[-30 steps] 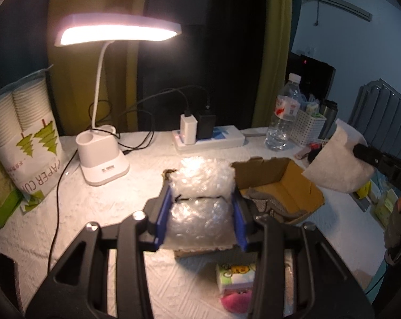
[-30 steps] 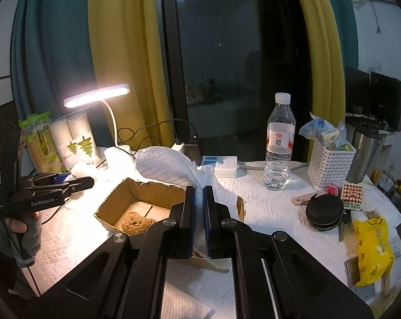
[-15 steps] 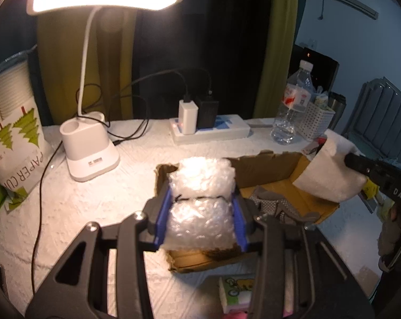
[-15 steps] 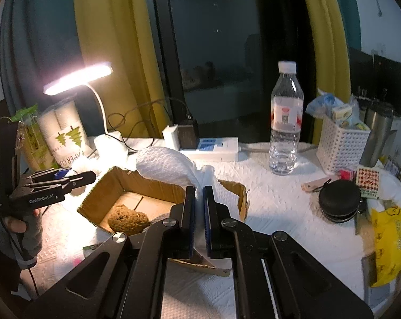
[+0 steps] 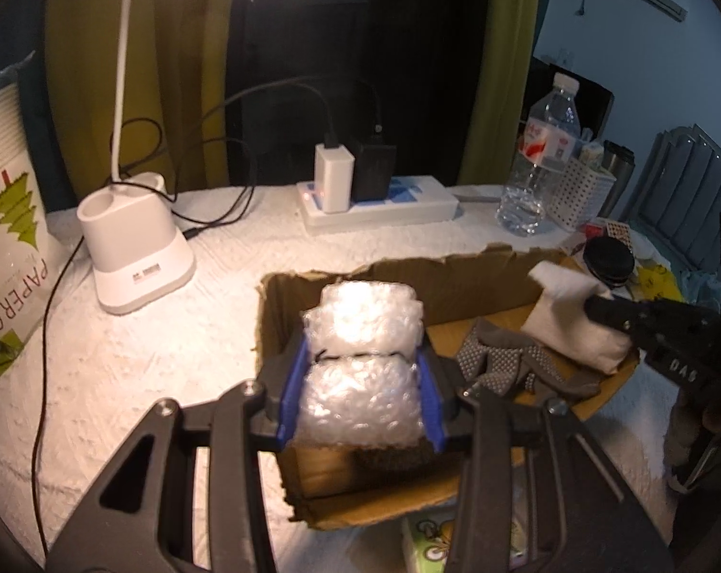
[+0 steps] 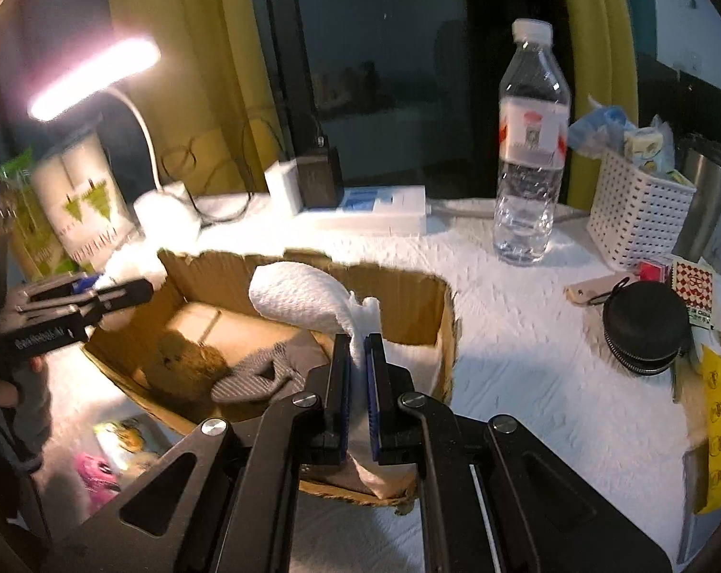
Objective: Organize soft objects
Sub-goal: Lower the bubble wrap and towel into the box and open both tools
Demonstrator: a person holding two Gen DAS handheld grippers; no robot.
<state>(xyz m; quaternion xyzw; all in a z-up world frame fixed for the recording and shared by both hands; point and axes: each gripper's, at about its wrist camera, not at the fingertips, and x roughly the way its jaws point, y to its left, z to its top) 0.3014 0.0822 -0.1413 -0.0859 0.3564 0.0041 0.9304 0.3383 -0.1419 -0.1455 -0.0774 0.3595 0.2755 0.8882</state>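
Note:
My left gripper (image 5: 362, 358) is shut on a roll of bubble wrap (image 5: 360, 334) and holds it over the left end of the open cardboard box (image 5: 408, 277). My right gripper (image 6: 358, 348) is shut on a white paper towel (image 6: 307, 296) and holds it inside the box (image 6: 408, 315); it also shows in the left wrist view (image 5: 570, 320). In the box lie a grey dotted glove (image 5: 503, 363) and a brown sponge (image 6: 178, 363).
A desk lamp base (image 5: 131, 248) stands at the left with a paper cup pack (image 5: 6, 191) beyond it. A power strip (image 5: 379, 200), a water bottle (image 6: 527, 162), a white basket (image 6: 637, 219) and a black round case (image 6: 647, 324) stand behind and right of the box.
Both grippers moved forward and down toward the box. The bubble wrap now hangs over the box's left end, and the paper towel has come down inside the box.

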